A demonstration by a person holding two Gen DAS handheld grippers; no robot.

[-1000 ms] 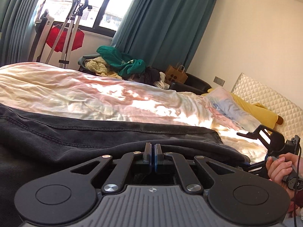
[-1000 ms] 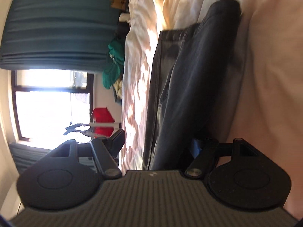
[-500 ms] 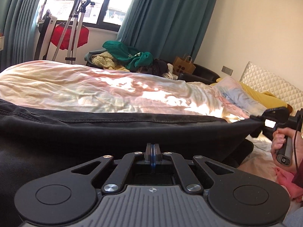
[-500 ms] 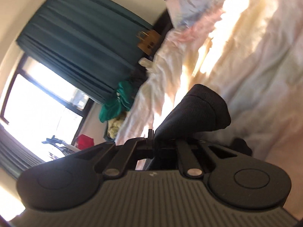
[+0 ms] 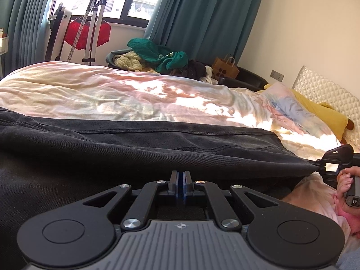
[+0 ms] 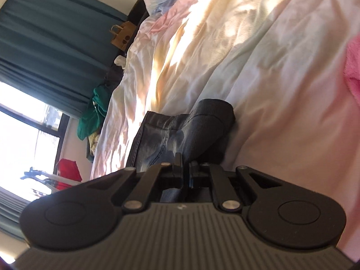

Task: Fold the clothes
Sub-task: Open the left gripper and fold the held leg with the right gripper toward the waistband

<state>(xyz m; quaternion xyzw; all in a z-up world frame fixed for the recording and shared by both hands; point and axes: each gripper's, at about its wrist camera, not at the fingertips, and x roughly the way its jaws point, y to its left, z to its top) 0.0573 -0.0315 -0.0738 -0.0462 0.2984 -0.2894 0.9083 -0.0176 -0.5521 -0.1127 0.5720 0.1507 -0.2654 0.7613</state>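
Both tongs are clamping tight on the dark jeans (image 5: 139, 148), left tongs (image 5: 180, 181) and right tongs (image 6: 185, 168) stretching them between, over the bed (image 5: 112, 94). Looks mid-fold; next is laying them down flat, I'd guess.

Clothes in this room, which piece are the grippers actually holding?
The dark jeans stretched across the bed, clamped by the left gripper and right gripper. The green garment and red one lie untouched by the window.

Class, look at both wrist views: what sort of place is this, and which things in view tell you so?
Most likely a bedroom in a home: a bed with a rumpled duvet, a quilted headboard, and teal curtains at the window.
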